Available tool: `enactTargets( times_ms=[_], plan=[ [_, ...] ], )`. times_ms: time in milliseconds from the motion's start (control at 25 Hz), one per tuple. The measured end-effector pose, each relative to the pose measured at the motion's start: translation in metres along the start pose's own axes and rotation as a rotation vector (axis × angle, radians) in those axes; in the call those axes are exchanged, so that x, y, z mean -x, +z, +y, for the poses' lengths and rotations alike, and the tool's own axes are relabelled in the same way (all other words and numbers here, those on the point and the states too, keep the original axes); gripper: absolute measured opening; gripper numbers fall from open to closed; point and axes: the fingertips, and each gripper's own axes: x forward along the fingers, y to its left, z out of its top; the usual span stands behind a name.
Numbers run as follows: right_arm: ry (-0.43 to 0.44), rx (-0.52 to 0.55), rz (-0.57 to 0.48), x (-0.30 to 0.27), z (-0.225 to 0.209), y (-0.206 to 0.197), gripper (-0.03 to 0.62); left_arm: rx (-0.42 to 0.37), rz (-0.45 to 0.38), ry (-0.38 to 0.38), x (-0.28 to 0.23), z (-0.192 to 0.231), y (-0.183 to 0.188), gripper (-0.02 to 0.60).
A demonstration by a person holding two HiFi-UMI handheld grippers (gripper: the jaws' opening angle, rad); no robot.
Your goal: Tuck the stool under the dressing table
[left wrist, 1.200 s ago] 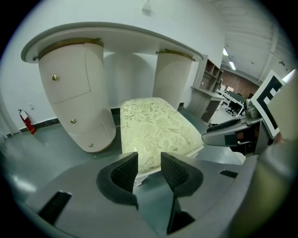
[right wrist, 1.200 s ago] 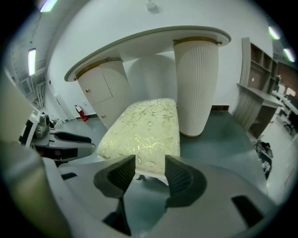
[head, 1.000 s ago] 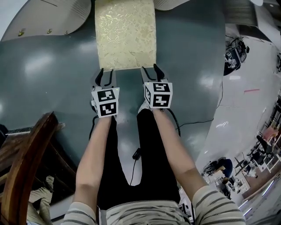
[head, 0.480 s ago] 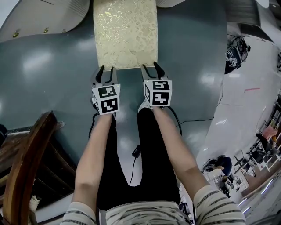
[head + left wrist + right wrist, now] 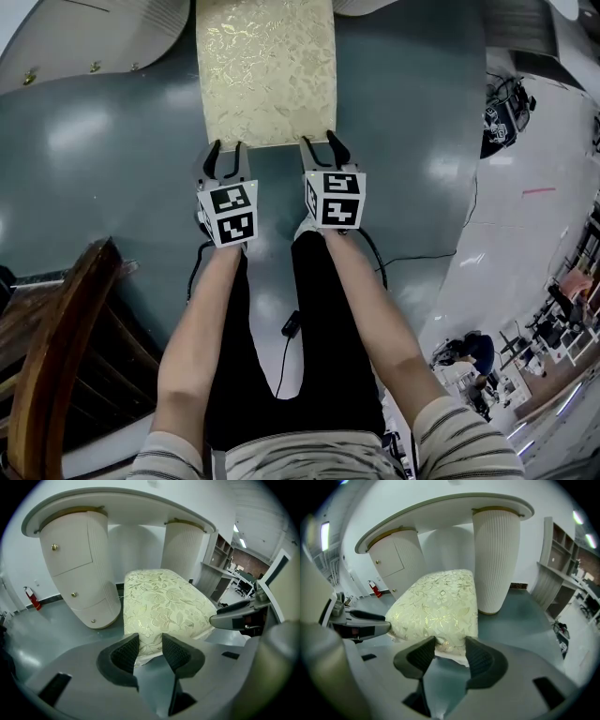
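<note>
The stool [image 5: 265,70], topped with a cream and gold floral cushion, stands on the grey floor with its far end between the pedestals of the white dressing table [image 5: 89,37]. My left gripper [image 5: 225,155] is open at the left part of the stool's near edge. My right gripper [image 5: 322,148] is open at the right part of that edge. In the left gripper view the cushion [image 5: 164,602] fills the gap beyond the left gripper [image 5: 150,644]. The right gripper view shows the cushion's corner [image 5: 436,602] just past the right gripper [image 5: 451,646]. Neither gripper holds anything.
A dark wooden chair [image 5: 56,347] stands at my lower left. A black cable [image 5: 422,262] trails over the floor on the right. The table's drawer pedestal [image 5: 79,569] and ribbed pedestal [image 5: 494,559] flank the stool. Grey shelving [image 5: 558,559] stands further right.
Both grippers and the stool's near edge have shifted slightly forward toward the dressing table. The jaws stay open as before.
</note>
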Motion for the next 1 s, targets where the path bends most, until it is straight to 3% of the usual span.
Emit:
enactTargets(
  times_ms=[1000],
  plan=[
    [0.015,-0.006,-0.009,-0.0069,-0.0040,0.0009,0.212,0.014,-0.011,0.010,-0.0074,-0.0014,-0.0021,0.142]
  ],
)
